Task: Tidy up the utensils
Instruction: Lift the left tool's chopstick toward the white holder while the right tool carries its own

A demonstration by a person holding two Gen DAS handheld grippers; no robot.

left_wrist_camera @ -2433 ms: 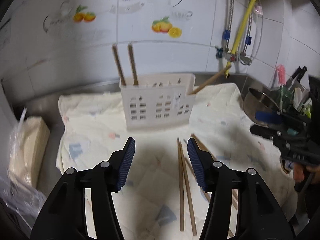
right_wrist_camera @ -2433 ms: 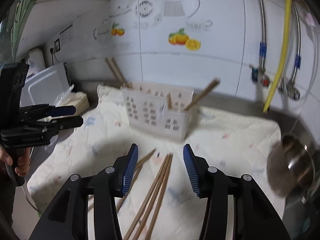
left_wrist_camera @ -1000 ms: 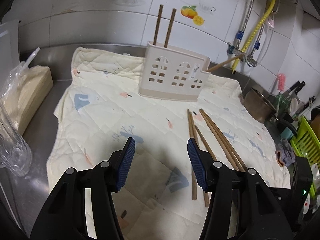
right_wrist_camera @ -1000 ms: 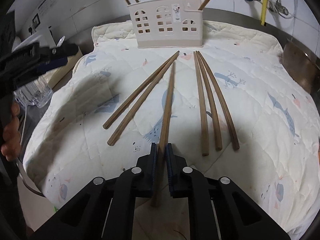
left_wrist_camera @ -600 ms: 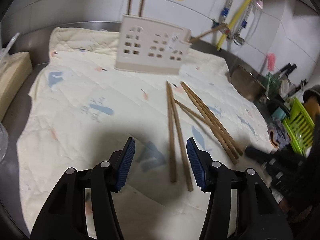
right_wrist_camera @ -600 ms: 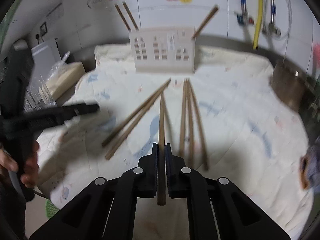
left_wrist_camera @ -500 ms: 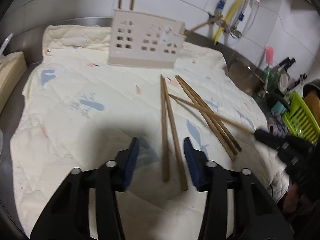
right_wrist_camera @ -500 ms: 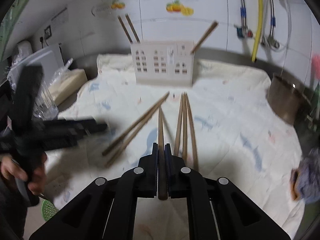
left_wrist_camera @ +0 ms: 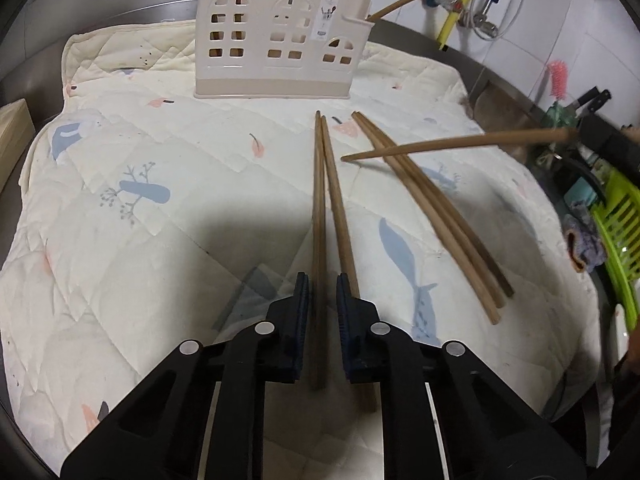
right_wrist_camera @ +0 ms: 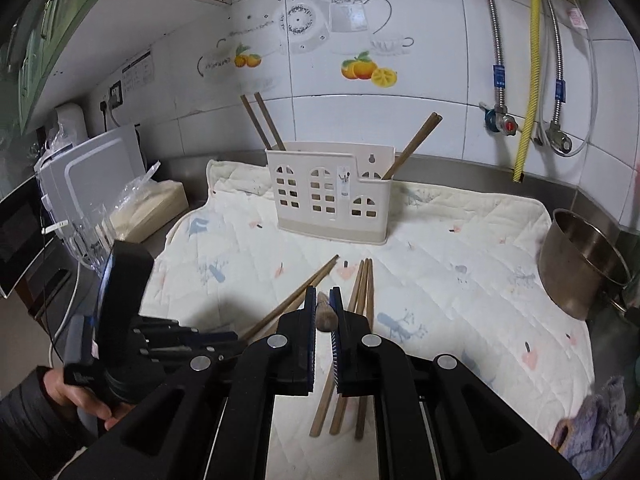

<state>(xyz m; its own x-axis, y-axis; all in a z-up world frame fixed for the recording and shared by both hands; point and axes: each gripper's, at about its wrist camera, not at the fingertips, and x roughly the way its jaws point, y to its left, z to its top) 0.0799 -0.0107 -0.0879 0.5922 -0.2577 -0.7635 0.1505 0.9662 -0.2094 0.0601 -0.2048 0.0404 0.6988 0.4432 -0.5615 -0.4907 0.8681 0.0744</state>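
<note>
A cream utensil holder (left_wrist_camera: 276, 40) (right_wrist_camera: 330, 196) stands at the back of a quilted mat (left_wrist_camera: 140, 168), with two chopsticks in its left slot and one leaning out on the right (right_wrist_camera: 412, 144). My left gripper (left_wrist_camera: 322, 292) is low over the mat, its pads closed around one chopstick (left_wrist_camera: 319, 208) of a pair lying there. Three more chopsticks (left_wrist_camera: 432, 208) lie to the right. My right gripper (right_wrist_camera: 322, 304) is shut on a chopstick (right_wrist_camera: 325, 314) held above the mat, pointing forward; it shows in the left wrist view (left_wrist_camera: 460, 144) too.
A steel pot (right_wrist_camera: 580, 260) stands at the mat's right edge. A green rack (left_wrist_camera: 620, 220) and a cloth (left_wrist_camera: 582, 240) lie further right. A wrapped pack (right_wrist_camera: 148, 208) and glass (right_wrist_camera: 90, 248) are on the left. Pipes and valves (right_wrist_camera: 524, 80) run down the tiled wall.
My left gripper has come down and closed from wide open onto a chopstick on the mat. My right gripper has lifted its chopstick off the mat and raised it.
</note>
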